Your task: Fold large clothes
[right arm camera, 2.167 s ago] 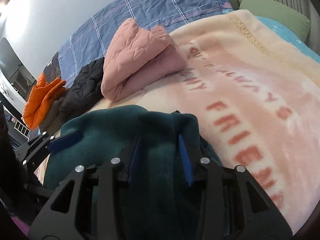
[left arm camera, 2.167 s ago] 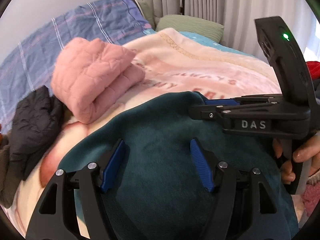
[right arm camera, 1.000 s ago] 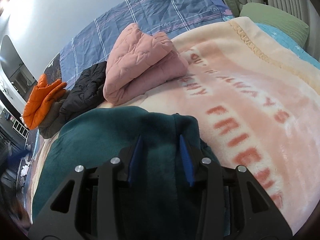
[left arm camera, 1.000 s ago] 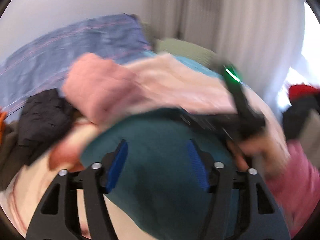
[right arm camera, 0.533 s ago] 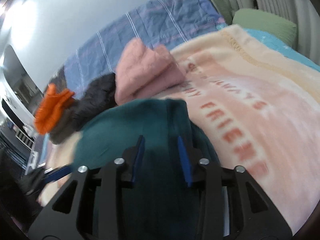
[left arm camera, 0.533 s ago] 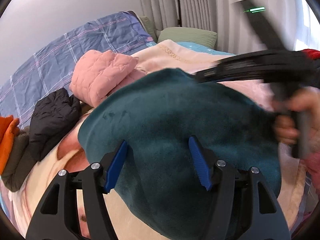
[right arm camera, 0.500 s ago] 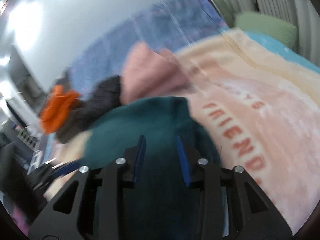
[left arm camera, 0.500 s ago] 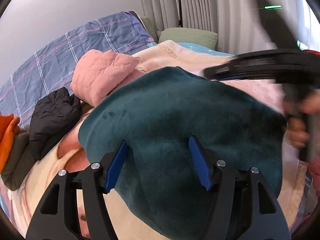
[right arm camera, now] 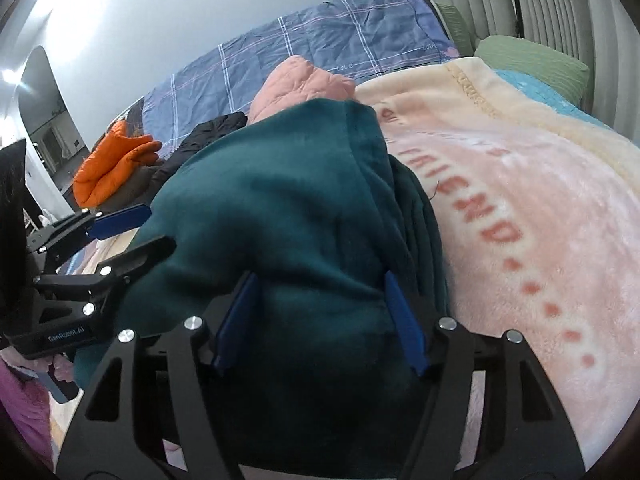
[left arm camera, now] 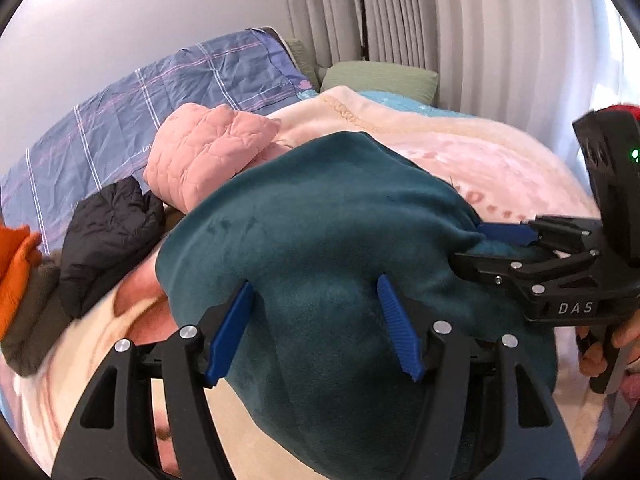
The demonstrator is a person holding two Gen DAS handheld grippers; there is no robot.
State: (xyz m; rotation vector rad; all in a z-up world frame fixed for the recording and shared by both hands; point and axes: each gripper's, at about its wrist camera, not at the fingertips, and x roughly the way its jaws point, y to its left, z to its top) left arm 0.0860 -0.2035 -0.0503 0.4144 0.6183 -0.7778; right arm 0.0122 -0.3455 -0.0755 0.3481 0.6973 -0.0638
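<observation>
A dark teal fleece garment (left arm camera: 328, 216) lies bunched in folds on the pink blanket (right arm camera: 540, 216). My left gripper (left arm camera: 314, 330) stands open over its near left part, the blue pads apart on either side of the fabric. In the right wrist view the left gripper (right arm camera: 148, 228) shows at the garment's left edge. My right gripper (right arm camera: 320, 320) straddles the thick right fold; its jaws are opening, with teal fabric between the pads and no longer pinched. In the left wrist view the right gripper (left arm camera: 476, 246), held by a hand (left arm camera: 600, 344), sits at the garment's right edge.
A folded pink quilted jacket (left arm camera: 208, 152), a black jacket (left arm camera: 108, 236) and an orange garment (right arm camera: 112, 168) lie in a row behind the teal one. A blue plaid cover (left arm camera: 160, 100), a green pillow (left arm camera: 380, 80) and curtains (left arm camera: 440, 20) lie beyond.
The right gripper's pads have spread apart from a narrow pinch on the teal fold, and it has moved along the garment's right side. The left gripper stays open, barely shifted.
</observation>
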